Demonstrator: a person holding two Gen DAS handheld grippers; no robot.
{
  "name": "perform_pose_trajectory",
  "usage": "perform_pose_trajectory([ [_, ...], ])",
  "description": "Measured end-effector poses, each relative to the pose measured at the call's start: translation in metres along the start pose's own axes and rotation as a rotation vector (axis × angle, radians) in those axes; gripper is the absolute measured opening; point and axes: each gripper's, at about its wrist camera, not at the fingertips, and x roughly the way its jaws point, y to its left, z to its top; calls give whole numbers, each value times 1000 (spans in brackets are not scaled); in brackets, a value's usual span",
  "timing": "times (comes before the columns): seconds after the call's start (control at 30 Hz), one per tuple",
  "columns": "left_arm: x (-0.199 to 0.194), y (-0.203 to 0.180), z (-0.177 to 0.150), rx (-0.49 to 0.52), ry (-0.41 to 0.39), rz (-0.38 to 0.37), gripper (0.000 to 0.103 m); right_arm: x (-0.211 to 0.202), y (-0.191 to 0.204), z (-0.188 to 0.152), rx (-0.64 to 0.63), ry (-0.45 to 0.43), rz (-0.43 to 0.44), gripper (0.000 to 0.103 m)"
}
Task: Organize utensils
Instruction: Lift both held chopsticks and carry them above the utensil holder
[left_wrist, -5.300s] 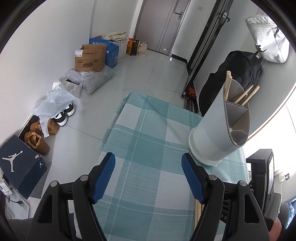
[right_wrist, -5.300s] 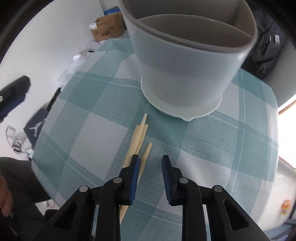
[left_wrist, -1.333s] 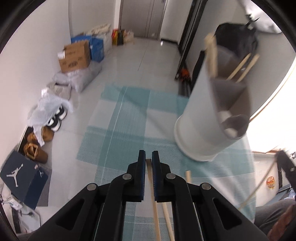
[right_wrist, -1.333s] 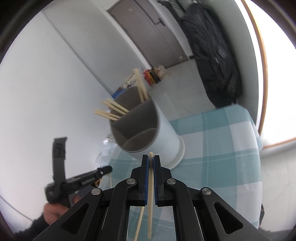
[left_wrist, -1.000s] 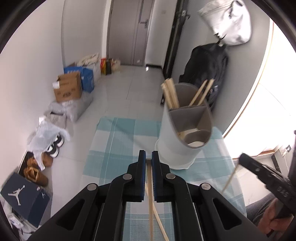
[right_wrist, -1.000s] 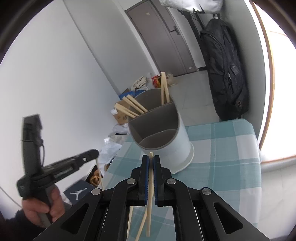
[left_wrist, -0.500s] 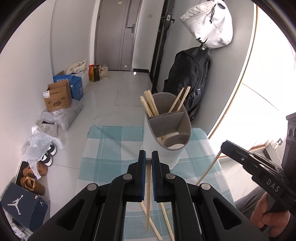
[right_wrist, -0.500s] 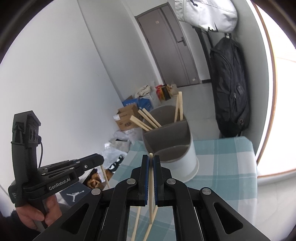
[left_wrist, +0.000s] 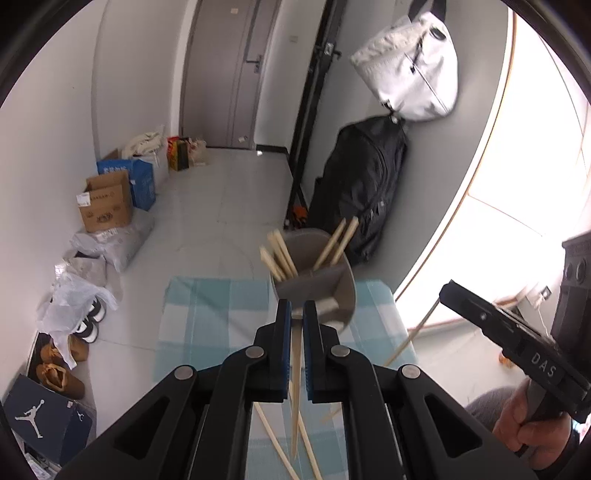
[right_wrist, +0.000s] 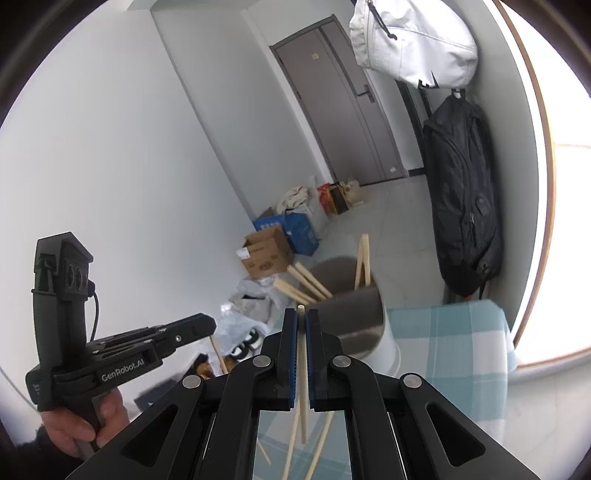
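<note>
White walls (right_wrist: 147, 147), pale tiled floor (left_wrist: 221, 206). Grey door (left_wrist: 225, 74) at far end. Black backpack (left_wrist: 354, 192) and white bag (left_wrist: 410, 62) hanging on right wall. Cardboard box (left_wrist: 105, 206), blue box (left_wrist: 142, 182), shoes (left_wrist: 86, 325) along left wall. Bright window (left_wrist: 535, 166) on right.

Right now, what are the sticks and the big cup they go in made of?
The chopsticks look like pale wood or bamboo: matte tan, squared ends. The holder looks like smooth plastic, white outside and grey inside, with an even, moulded divider; I can't rule out ceramic. The tablecloth under it is woven fabric, judging by its check pattern and soft draped edge.
</note>
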Motion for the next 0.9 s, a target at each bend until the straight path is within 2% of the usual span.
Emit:
perform_pose_trajectory([
  [0.2, -5, -5, 36, -43, -37, -22, 2, 2, -2, 41, 10, -23, 8, 4],
  [0.5, -8, 5, 82, -109, -140, -18, 2, 20, -9, 102, 12, -50, -2, 4],
  [0.7, 7, 14, 104, -149, -167, -13, 2, 35, -11, 132, -16, -71, -8, 4],
  [0.9, 22, 17, 121, -176, -200, -15, 2, 56, -12, 147, -49, -71, -33, 4],
])
